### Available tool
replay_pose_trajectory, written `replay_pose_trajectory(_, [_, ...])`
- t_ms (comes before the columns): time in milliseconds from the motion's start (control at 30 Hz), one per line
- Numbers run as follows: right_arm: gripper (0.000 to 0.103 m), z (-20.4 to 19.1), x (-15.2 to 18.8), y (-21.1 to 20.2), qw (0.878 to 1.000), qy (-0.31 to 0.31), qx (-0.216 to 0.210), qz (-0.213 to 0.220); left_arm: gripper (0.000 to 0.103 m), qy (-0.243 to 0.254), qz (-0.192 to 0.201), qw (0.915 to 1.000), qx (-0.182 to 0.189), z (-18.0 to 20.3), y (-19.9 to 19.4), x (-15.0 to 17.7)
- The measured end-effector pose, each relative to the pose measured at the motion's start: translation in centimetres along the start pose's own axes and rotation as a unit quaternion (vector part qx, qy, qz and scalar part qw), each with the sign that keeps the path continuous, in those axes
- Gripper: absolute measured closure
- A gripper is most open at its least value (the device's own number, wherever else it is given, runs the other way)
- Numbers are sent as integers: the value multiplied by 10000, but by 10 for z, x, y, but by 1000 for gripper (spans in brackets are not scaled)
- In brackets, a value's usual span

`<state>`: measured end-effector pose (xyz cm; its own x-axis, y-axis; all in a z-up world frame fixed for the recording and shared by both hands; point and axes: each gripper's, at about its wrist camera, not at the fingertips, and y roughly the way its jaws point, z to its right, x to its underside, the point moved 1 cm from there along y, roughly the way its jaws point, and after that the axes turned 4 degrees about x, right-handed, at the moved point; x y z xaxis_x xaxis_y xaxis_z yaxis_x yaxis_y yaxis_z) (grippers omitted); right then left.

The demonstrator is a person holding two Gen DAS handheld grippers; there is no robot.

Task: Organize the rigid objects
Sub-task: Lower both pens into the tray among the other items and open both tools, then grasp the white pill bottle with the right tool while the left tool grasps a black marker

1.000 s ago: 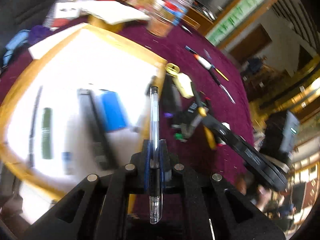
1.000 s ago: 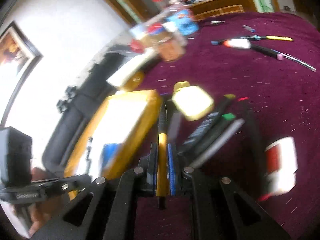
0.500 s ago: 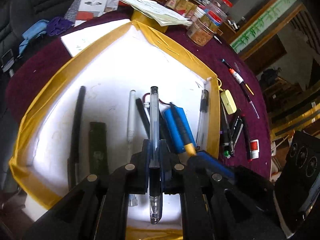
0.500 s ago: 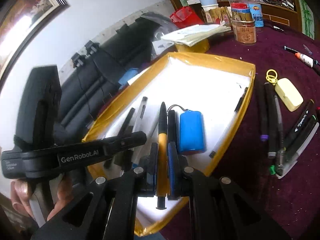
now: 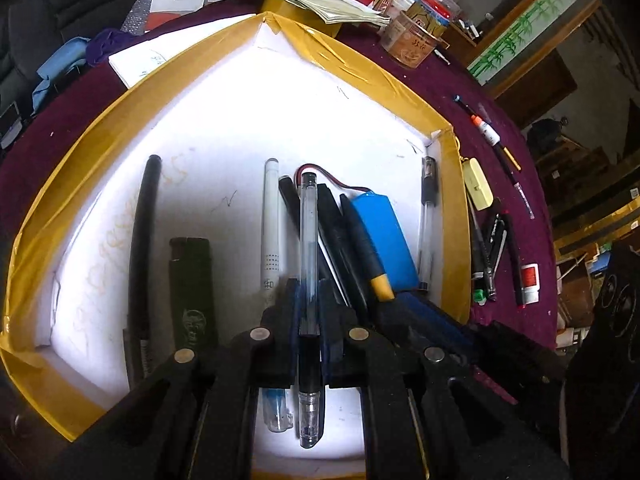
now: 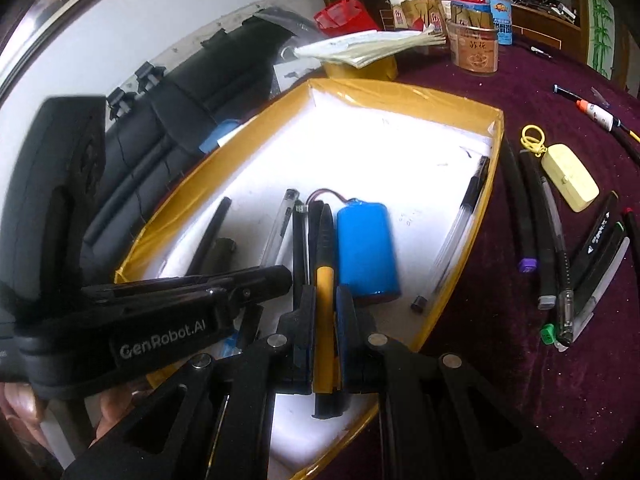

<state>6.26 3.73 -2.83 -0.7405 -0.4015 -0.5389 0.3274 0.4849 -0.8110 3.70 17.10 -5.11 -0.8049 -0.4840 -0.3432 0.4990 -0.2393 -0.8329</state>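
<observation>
Two jars (image 6: 476,46), maroon tablecloth (image 6: 500,320), black sofa (image 6: 160,136)

Tray (image 5: 100,128): glossy yellow tape over rim, matt white foam-like floor; clear plastic pen (image 5: 309,240), smooth; blue battery pack (image 6: 366,254), glossy wrap; tablecloth (image 6: 520,380): purple, napped cloth; grippers' fingers (image 5: 280,336): matt black plastic, metal screw heads.
</observation>
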Motion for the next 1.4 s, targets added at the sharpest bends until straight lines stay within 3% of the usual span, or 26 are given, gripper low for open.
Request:
replay_pose_trajectory(100, [93, -2, 1, 1, 10000, -16, 1, -18, 95, 7, 36, 10000, 62, -1, -4, 3])
replay_pose_trajectory(300, [91, 1, 3, -9, 9997, 91, -210, 7, 71, -33, 295, 9994, 193, -1, -23, 10])
replay_pose_trajectory(400, [82, 5, 7, -25, 9990, 124, -397, 153, 62, 36, 501, 9985, 201, 8, -36, 16])
replay_pose_trajectory(667, [60, 39, 28, -85, 9936, 414, -810, 663, 62, 514, 719, 9953, 397, 63, -59, 37])
replay_pose_trajectory(833, [58, 66, 46, -112, 9931, 516, -650, 834, 54, 884, 696, 9919, 597, 100, -58, 53])
replay_pose_trajectory(1100, [58, 140, 78, -135, 9879, 1194, -280, 947, 54, 1452, 316, 9862, 730, 153, -29, 66])
replay_pose_trajectory(1400, [58, 212, 72, -133, 9842, 1520, 267, 863, 54, 1529, 87, 9865, 583, 160, -9, 67])
